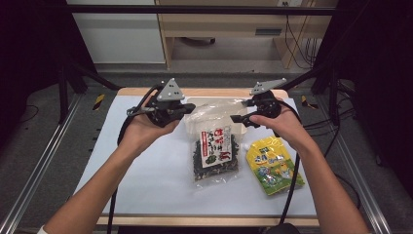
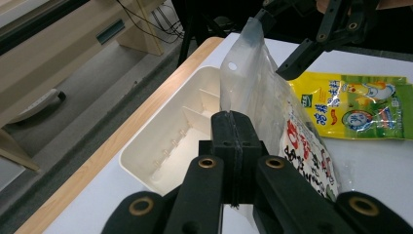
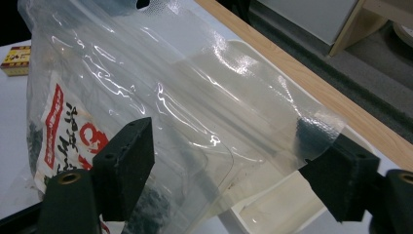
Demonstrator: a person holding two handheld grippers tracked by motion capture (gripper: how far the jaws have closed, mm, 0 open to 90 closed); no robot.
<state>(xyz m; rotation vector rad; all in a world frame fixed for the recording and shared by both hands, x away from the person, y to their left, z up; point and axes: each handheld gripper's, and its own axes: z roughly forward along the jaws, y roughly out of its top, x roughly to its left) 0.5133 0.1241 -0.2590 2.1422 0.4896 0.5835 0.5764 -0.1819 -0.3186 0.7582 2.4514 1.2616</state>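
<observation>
Now left gripper fingers clamp clear seaweed bag edge above white tray; right gripper fingers wide around opposite edge. Close right squarely on film, lift evenly.

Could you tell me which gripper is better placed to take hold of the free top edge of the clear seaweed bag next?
Right. The right gripper has open jaws straddling the clear seaweed bag; the left gripper is already shut on its other edge.
</observation>
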